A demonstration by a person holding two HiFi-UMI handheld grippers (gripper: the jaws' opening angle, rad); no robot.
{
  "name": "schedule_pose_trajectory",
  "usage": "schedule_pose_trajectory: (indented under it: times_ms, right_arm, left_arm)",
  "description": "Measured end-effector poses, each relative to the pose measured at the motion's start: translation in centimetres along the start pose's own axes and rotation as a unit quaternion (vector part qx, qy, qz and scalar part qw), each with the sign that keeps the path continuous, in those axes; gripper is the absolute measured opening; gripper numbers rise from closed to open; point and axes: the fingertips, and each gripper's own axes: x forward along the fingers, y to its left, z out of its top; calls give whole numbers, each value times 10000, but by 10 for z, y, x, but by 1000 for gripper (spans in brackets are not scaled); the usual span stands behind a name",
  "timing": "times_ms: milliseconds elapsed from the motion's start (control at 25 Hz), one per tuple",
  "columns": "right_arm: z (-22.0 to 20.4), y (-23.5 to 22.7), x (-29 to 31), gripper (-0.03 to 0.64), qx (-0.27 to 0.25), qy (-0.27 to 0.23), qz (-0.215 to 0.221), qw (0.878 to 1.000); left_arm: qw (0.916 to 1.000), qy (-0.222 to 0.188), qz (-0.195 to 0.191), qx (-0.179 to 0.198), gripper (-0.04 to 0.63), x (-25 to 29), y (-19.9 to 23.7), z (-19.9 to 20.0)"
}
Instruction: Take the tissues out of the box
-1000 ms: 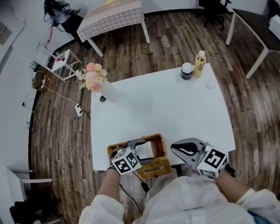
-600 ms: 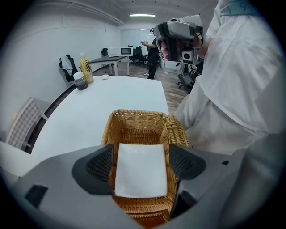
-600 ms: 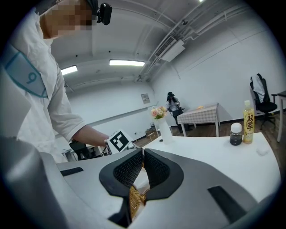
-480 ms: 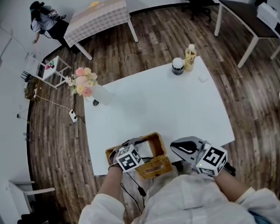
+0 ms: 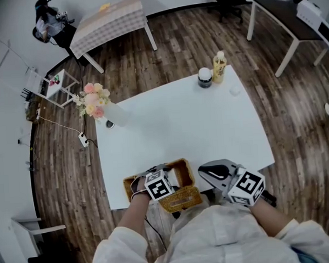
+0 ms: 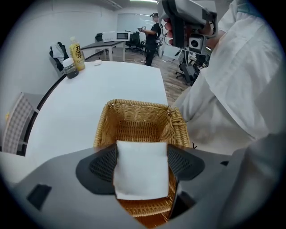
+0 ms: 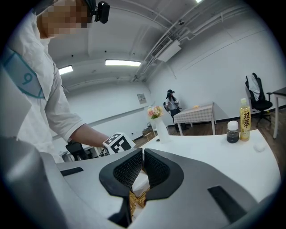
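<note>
A wicker basket (image 5: 183,199) stands at the near edge of the white table (image 5: 180,122), right in front of me. My left gripper (image 5: 162,179) points steeply down into the basket (image 6: 138,107). A flat white tissue pack (image 6: 142,167) fills the gap between its jaws, which have just been closing, and both pads touch the pack's sides. My right gripper (image 5: 206,173) hangs to the right of the basket, pointing nearly level. Its jaws (image 7: 143,154) are shut with nothing between them.
At the table's far right stand a yellow bottle (image 5: 219,67) and a dark jar (image 5: 204,77), with a small white object (image 5: 235,90) nearby. A vase of flowers (image 5: 94,101) sits at the far left corner. My white sleeve (image 6: 232,89) lies close to the basket's right.
The left gripper has sunk lower over the basket and tipped further downward. The right gripper has stayed where it was.
</note>
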Motion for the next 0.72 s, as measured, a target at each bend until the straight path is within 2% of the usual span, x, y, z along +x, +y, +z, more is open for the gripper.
schedule_pose_trajectory:
  times_ms: [240,480,720]
  right_arm:
    - [0,-6,1,34,38,-37,-100,9999]
    - [5,-11,1,34,75,-93,-217,9997]
    - [8,-20,-3,34,177,-170,-397,9989]
  left_arm:
    - [9995,259,152,28,339,9,2,0]
    - [9997,79,239,-76,333,12,2,0]
    - [9995,204,182,-176,327,14,1,2]
